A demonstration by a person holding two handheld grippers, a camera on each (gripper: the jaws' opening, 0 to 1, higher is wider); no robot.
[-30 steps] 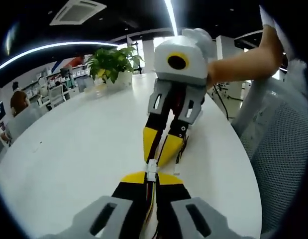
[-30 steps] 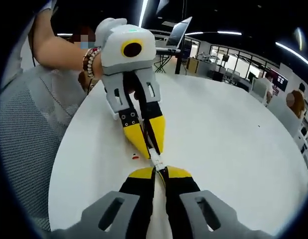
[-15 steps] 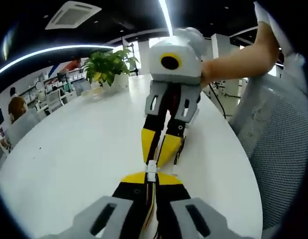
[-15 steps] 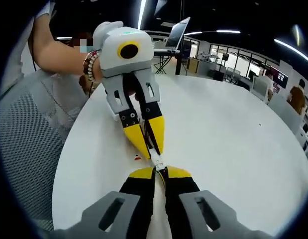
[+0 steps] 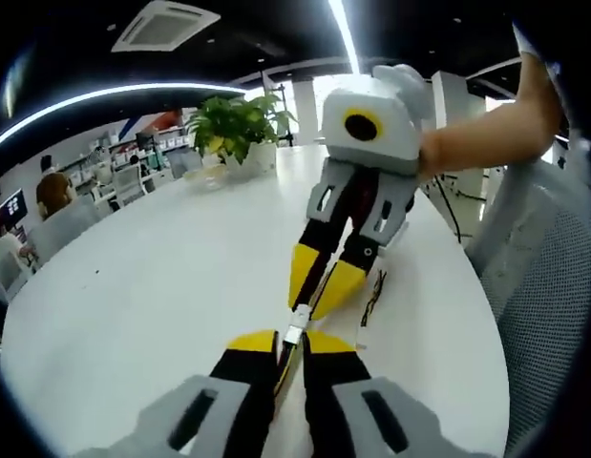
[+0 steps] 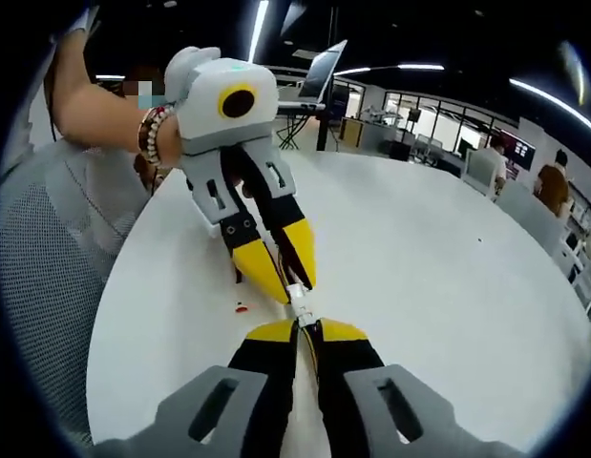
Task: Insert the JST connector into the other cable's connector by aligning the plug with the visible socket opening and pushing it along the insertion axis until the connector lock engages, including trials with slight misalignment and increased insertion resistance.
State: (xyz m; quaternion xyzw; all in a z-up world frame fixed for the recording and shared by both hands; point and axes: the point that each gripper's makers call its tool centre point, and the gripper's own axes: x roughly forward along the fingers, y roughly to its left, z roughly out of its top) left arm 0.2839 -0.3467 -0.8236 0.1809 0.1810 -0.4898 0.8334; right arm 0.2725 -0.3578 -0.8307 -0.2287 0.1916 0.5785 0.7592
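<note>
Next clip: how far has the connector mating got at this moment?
Done: each cable end is gripped, the left gripper and the right gripper both closed, tips facing over the white table. In hand: the white connectors meet end to end between the tips. Left: confirming the lock; whether it is fully seated is too small to tell.

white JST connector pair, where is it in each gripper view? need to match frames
Left gripper view: the white connector pair sits low, just left of centre, between the left tongs and the right tongs coming in from above.
Right gripper view: the white connector pair sits low centre, between the right tongs and the left tongs above.
Shared landmark: the white round table.
</note>
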